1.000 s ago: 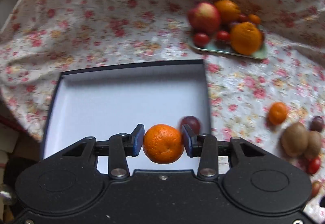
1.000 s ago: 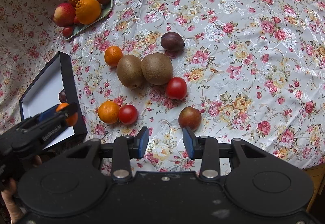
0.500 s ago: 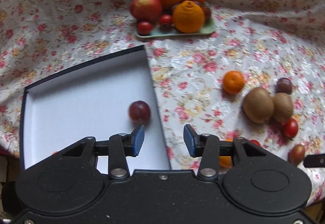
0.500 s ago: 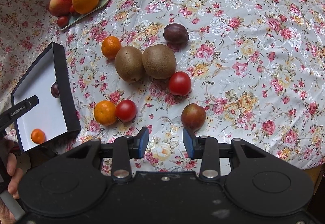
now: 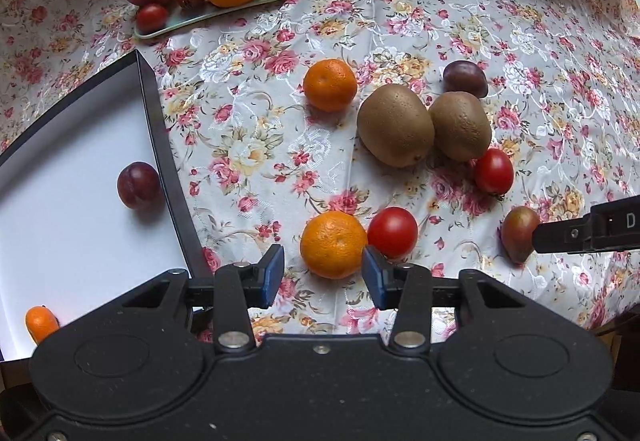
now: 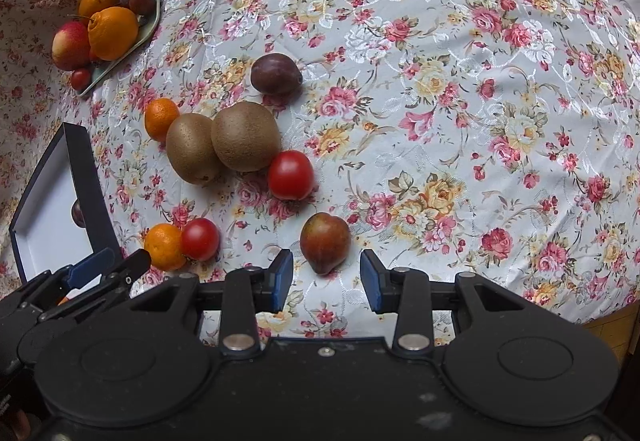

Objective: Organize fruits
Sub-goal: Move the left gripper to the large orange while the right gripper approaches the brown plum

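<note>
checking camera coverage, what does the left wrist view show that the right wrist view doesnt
Only the left wrist view shows the small orange mandarin in the near corner of the white-lined dark box, and the open left gripper framing the loose orange mandarin.

Only the right wrist view shows the open right gripper framing the mottled red-green plum.

Both show the dark purple plum in the box, the two brown kiwis, and the pale green fruit tray.

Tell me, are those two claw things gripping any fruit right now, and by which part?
No. The left gripper is open with a mandarin just ahead, ungripped; the right gripper is open before a reddish plum.
</note>
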`<state>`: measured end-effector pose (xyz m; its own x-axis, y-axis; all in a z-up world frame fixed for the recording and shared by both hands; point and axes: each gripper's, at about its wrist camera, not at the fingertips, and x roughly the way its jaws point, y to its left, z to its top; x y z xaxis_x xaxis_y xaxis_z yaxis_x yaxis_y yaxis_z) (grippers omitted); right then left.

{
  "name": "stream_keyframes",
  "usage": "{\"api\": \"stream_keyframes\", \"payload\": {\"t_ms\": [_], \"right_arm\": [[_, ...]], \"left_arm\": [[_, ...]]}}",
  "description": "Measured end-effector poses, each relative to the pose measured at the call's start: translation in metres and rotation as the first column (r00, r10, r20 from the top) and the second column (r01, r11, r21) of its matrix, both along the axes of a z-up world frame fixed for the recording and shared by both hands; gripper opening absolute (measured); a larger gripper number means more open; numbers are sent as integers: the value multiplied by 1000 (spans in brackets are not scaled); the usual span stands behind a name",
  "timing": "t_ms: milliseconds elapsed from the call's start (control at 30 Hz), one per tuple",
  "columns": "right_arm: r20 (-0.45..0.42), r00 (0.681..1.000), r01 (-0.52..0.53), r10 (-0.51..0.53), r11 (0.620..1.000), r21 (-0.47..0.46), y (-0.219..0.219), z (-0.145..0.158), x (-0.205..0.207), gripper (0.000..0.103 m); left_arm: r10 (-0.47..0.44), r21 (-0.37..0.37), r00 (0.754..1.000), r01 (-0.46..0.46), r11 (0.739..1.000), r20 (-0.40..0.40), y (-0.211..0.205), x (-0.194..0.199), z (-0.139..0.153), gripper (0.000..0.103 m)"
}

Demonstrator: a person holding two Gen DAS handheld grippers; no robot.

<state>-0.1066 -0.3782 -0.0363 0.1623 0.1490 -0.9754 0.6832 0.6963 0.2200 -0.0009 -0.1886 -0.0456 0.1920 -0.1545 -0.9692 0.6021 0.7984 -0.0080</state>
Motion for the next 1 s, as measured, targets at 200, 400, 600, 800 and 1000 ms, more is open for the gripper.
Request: {"api": "stream_keyframes", "payload": {"t_ms": [200,400,600,800,1000], "right_arm": [[23,1000,16,-16,1000,18,7,-8,4,40],[-39,999,26,-30,995,-96,18,-17,12,40],[-59,998,9,-17,991,-135,20,-23,17,39],[-71,997,17,-23,997,-76,22,-27,19,23],[-57,998,4,-10,994,-106,26,-20,17,6]], "left_arm": [[14,13,1000,-13,1000,-21,-4,3,-10,53],[10,10,999,-10,1000,-38,-9,4,-14,53],[22,-10,998,-22,1000,-63,-9,7,-17,54],[65,-50,987,-73,996,-146,-6,16,-27,49],[88,-63,992,-95,994,-94,-6,15,-19,46]]}}
